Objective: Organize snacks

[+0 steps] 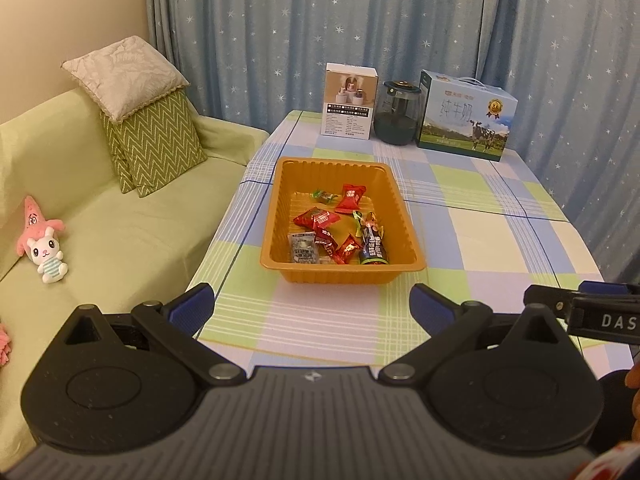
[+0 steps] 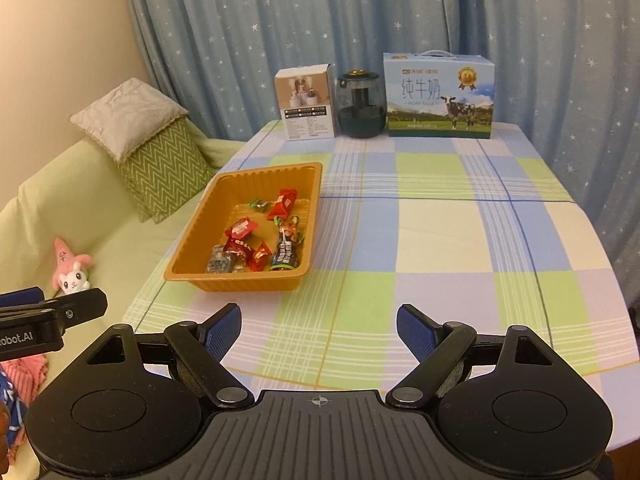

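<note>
An orange plastic tray (image 1: 276,216) (image 2: 192,240) stands on the checked tablecloth near the table's left edge. Inside it lie several wrapped snacks: red candies (image 1: 316,220) (image 2: 241,229), a red packet (image 1: 352,197) (image 2: 285,204), a clear grey packet (image 1: 303,249) (image 2: 219,262) and a dark blue packet (image 1: 372,246) (image 2: 286,256). My left gripper (image 1: 312,306) hovers just short of the tray's near rim, open, nothing between its blue pads. My right gripper (image 2: 319,330) hangs over the cloth to the right of the tray, open and holding nothing.
At the table's far edge stand a white product box (image 1: 349,100) (image 2: 306,104), a dark glass jar (image 1: 398,110) (image 2: 361,106) and a milk carton box (image 1: 466,118) (image 2: 438,94). A green sofa (image 1: 120,240) with cushions and a plush toy (image 1: 42,236) lies left. Blue curtains hang behind.
</note>
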`<state>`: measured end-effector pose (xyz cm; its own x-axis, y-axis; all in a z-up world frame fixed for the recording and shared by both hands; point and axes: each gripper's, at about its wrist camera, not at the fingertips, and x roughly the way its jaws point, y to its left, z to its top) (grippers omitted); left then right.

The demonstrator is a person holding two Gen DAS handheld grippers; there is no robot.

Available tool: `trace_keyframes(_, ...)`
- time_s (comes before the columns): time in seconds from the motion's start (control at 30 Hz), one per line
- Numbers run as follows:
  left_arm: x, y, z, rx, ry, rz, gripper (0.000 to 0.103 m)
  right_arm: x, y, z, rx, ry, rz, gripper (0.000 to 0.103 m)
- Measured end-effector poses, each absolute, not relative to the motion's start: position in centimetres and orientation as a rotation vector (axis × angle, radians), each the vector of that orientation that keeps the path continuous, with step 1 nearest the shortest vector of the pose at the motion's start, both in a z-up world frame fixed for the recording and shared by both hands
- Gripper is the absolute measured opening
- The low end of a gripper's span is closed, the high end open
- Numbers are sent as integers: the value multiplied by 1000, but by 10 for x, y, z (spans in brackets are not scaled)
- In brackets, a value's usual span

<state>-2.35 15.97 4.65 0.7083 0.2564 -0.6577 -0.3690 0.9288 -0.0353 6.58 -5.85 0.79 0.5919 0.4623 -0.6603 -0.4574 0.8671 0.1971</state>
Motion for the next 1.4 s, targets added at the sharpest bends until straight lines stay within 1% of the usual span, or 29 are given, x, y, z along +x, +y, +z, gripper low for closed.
trace_keyframes(0.37,-34,133,50,-131,697,309,103,44,-79,17,14,750,513,85)
trace_keyframes(1.4,-42,128,56,-121,678,306,103,31,-91,30,33,712,513,85)
